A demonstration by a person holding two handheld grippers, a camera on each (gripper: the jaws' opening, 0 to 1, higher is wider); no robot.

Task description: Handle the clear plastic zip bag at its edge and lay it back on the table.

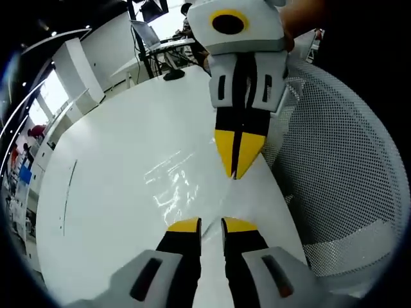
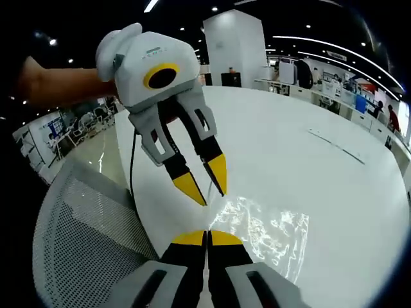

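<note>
The clear plastic zip bag [image 1: 173, 183] lies crinkled and glinting on the white table [image 1: 115, 147], near its rim. In the right gripper view the bag [image 2: 266, 234] spreads out just beyond my right gripper [image 2: 207, 239], whose yellow tips are pressed together at the bag's near edge. The film between them is too thin to make out. My right gripper [image 1: 236, 170] comes down from the top of the left gripper view, shut. My left gripper [image 1: 212, 224] is open, its tips a small gap apart over the bag's edge. It appears again as the left gripper [image 2: 207, 183], a little above the table.
A white mesh chair [image 1: 340, 173] stands against the table's rim, seen too as mesh [image 2: 83, 237] at lower left. A thin dark line [image 2: 337, 147] marks the tabletop further off. A white pillar [image 2: 234, 45] and desks stand beyond the table.
</note>
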